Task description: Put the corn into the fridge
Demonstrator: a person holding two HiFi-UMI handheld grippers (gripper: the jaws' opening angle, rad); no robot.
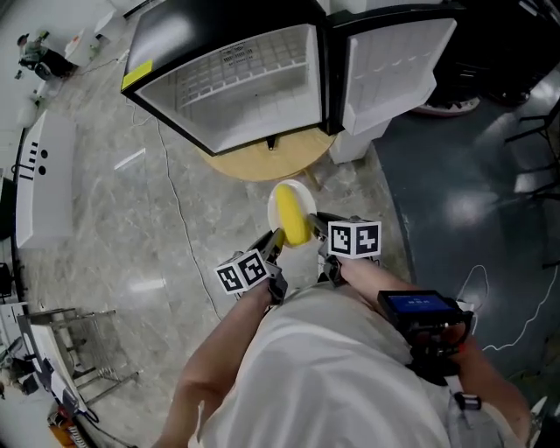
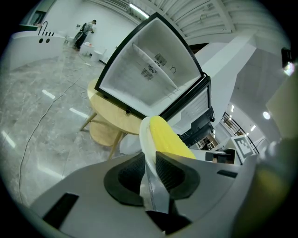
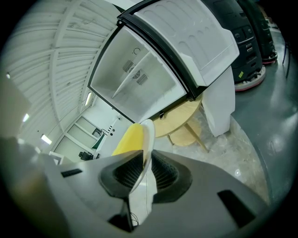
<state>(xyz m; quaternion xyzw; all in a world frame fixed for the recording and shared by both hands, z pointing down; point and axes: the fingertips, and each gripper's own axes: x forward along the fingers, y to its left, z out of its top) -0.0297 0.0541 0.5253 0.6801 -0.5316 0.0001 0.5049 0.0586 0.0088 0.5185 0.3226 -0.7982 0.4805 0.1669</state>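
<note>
No legible text, brand or number anywhere. Marker cube [image 1: 241,272] on my left gripper [image 1: 276,240] and the one on my right gripper [image 1: 315,220]: square codes only. Yellow label [image 1: 136,77], far-left fridge [image 1: 236,87] corner: unreadable. Blue screen [image 1: 418,304], near right: illegible.

Bright, even light from ceiling strips [image 2: 137,8] fills the room. The open fridge [image 1: 249,79] glows white inside, and pale glare streaks lie on the glossy floor [image 1: 96,262] at left and far right. Both gripper views bow hard toward black round edges, their nearest parts soft; shadows are faint.
</note>
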